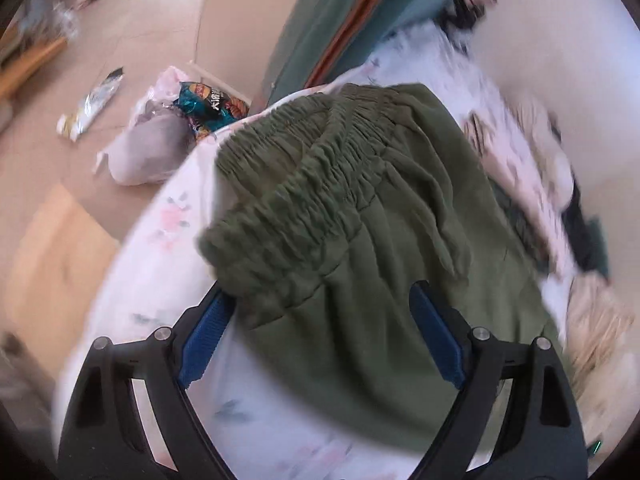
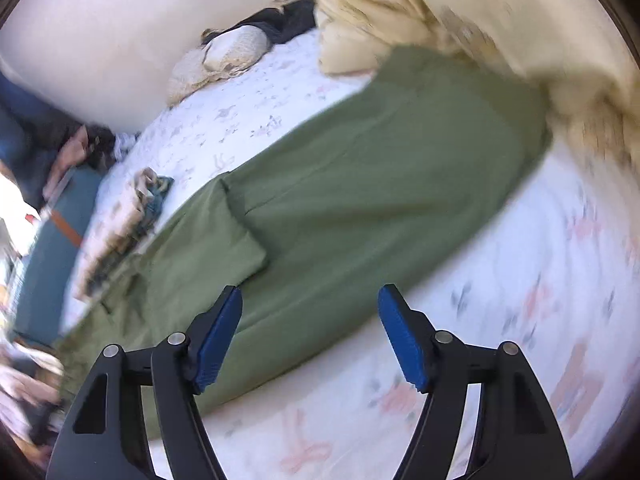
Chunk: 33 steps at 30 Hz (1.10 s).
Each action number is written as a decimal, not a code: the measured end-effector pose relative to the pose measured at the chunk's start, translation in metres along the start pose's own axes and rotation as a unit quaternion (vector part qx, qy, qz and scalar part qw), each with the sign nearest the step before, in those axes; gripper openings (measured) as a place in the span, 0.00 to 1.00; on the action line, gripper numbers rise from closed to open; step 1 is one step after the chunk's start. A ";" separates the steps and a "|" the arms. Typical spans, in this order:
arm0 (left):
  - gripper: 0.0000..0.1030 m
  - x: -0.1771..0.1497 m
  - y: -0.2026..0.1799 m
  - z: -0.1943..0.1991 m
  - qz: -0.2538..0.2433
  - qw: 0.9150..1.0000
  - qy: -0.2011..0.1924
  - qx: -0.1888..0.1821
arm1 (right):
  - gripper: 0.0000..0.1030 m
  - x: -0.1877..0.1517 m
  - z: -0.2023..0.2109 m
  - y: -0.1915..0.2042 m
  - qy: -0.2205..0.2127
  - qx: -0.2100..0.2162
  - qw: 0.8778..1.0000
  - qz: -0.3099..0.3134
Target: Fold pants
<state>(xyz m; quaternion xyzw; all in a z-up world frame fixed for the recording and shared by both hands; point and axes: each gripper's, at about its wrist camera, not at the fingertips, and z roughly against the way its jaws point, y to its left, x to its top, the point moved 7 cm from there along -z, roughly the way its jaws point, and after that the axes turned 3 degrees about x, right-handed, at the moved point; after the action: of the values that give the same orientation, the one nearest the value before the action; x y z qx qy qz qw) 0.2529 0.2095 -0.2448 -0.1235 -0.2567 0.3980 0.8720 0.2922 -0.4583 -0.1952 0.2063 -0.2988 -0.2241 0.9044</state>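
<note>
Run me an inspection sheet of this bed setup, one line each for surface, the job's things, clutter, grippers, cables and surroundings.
Surface: white floral-print bedsheet on a bed, mostly flat.
Job's things: olive green cotton pants laid lengthwise; gathered elastic waistband near the bed edge, a flap folded over at mid-leg.
Clutter: cream crumpled blanket beside the leg end; patterned cloth pile along the pants' far side; dark garment by the wall.
Grippers: left gripper open, fingers astride the waistband area; right gripper open over the pants' edge; contact unclear.
Cables: nothing seen.
Surroundings: tan floor with white plastic bag, blue snack packet and silver wrapper; images motion-blurred.
</note>
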 end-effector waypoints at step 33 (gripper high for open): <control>0.11 0.060 -0.063 0.071 -0.093 0.987 -0.124 0.046 | 0.01 0.138 -0.019 -0.154 -0.173 -0.018 0.970 -0.168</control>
<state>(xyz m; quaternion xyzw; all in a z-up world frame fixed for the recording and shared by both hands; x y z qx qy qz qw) 0.2866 0.2147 -0.1383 -0.0086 -0.3549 0.3383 0.8715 0.3605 -0.6519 -0.2250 0.1956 -0.4076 -0.4103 0.7920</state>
